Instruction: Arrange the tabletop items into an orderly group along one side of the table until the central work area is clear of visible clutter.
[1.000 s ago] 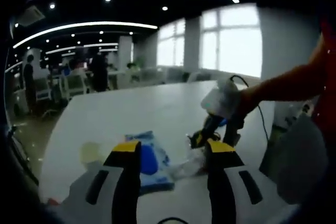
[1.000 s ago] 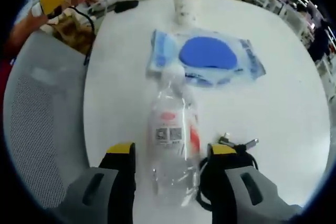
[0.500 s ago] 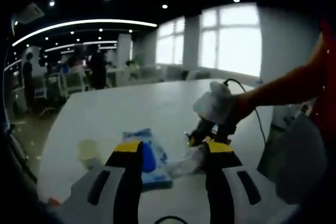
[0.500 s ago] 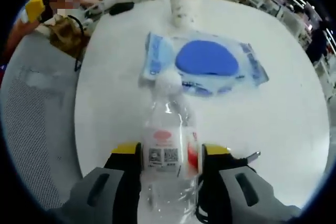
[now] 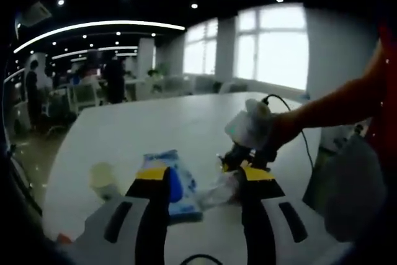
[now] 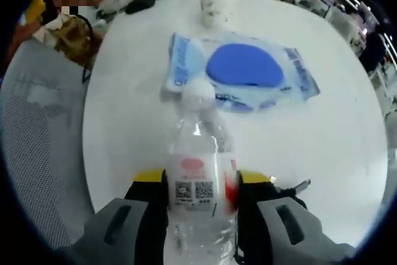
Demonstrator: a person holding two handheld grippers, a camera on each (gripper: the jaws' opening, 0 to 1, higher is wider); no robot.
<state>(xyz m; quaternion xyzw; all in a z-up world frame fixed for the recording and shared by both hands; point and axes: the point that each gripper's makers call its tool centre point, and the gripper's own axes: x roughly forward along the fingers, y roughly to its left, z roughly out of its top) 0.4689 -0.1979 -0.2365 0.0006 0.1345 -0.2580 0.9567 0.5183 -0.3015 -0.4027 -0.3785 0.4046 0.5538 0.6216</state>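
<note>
So compared with a second ago, the right claw (image 6: 201,184) has pushed forward around the water bottle (image 6: 201,172): back then the bottle lay between open jaws with gaps either side, and now both yellow tips sit tight against its label, so I'd call it clamped on. Going left to right in the right gripper view: a grey mesh chair (image 6: 43,147) off the tabletop (image 6: 124,110) edge, then the bottle in the middle pointing its white cap at the blue wipes pack (image 6: 245,69), a paper cup (image 6: 213,4) standing past the pack, and a bunch of keys (image 6: 291,187) just beside the right jaw. The left claw (image 5: 198,184) hangs over the near edge with its jaws apart, nothing between them. Progress-wise, I'd say it's barely started: cup, pack, bottle and keys all sit spread over the middle, nothing lined up along a side yet. The bottle looks like the first thing going, everything else is left.
</note>
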